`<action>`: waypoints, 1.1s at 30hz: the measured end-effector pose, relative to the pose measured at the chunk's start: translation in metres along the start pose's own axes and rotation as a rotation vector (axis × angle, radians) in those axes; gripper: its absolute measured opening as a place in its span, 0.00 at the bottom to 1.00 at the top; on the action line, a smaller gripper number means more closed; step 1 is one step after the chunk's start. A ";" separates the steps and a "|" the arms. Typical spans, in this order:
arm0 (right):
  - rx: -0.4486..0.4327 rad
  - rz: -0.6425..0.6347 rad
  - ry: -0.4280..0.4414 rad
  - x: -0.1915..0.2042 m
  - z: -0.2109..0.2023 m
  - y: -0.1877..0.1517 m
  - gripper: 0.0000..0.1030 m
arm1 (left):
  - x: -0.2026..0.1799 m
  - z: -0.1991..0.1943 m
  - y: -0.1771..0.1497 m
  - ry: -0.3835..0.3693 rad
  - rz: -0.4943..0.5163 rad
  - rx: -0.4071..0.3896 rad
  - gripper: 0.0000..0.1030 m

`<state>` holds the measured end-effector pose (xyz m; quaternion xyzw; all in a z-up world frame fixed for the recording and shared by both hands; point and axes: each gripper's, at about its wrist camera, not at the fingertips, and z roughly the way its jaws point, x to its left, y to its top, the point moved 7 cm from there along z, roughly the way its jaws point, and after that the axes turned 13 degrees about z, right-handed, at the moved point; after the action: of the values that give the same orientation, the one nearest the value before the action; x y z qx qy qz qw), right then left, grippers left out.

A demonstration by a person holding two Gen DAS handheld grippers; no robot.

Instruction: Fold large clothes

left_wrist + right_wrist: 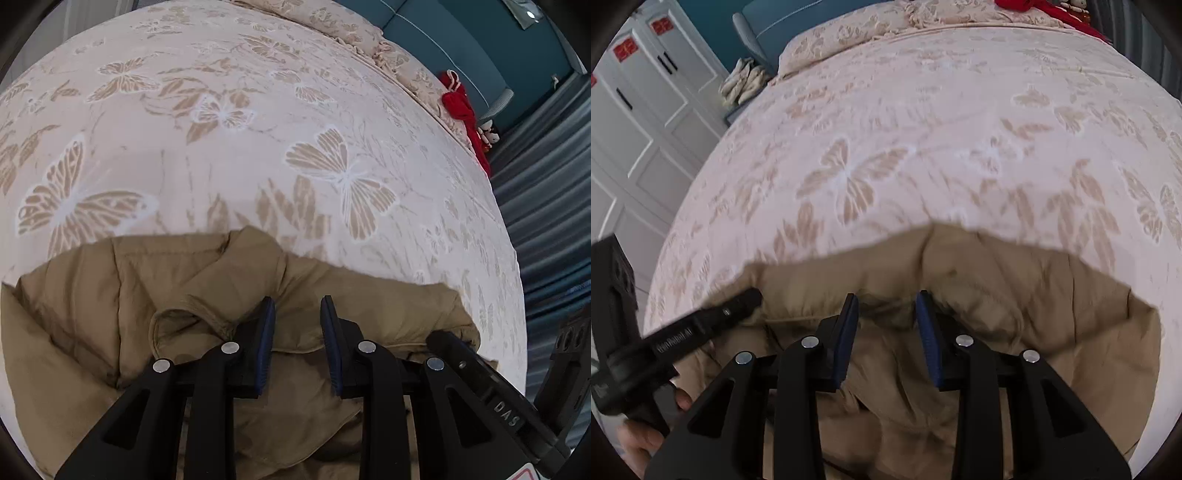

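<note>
- On the bed, at the 6 o'clock edge of both views, lies a tan padded jacket (pixel 122 295) (pixel 1015 295), rumpled and partly doubled over on the bedspread (pixel 240 147) (pixel 942 129) printed with butterflies.
- Left gripper (pixel 297 306): its blue-padded jaws stand apart over the jacket, released, with a fold of tan cloth showing in the gap but not pinched.
- Right gripper (pixel 886 301): jaws likewise spread, nothing clamped, poised just above a crease of the jacket.
- From the right wrist view, the left gripper (pixel 665 343) pokes in at 9 o'clock, its tip near the jacket's edge.
- A red garment (pixel 461 107) lies at 2 o'clock by the pillows (pixel 351 26), well apart from the jacket.
- White wardrobe doors (pixel 639 110) stand at 10 o'clock in the right wrist view.
</note>
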<state>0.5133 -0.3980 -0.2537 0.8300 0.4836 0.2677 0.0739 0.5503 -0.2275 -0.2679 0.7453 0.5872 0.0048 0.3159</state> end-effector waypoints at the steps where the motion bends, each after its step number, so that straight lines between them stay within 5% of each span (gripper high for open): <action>1: -0.001 -0.008 -0.006 -0.001 0.001 -0.002 0.29 | -0.002 0.000 -0.002 0.010 0.019 -0.004 0.25; 8: -0.030 -0.089 -0.095 -0.003 0.021 -0.015 0.29 | -0.015 0.013 -0.015 0.133 0.210 -0.031 0.25; 18: -0.124 -0.165 -0.172 0.001 0.042 -0.018 0.29 | -0.014 0.031 -0.018 0.169 0.221 -0.120 0.26; 33: -0.195 -0.154 -0.138 0.002 0.048 -0.016 0.29 | -0.016 0.042 -0.018 0.252 0.274 -0.168 0.26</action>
<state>0.5264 -0.3818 -0.2998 0.7957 0.5115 0.2492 0.2076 0.5455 -0.2593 -0.3040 0.7826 0.5129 0.1897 0.2974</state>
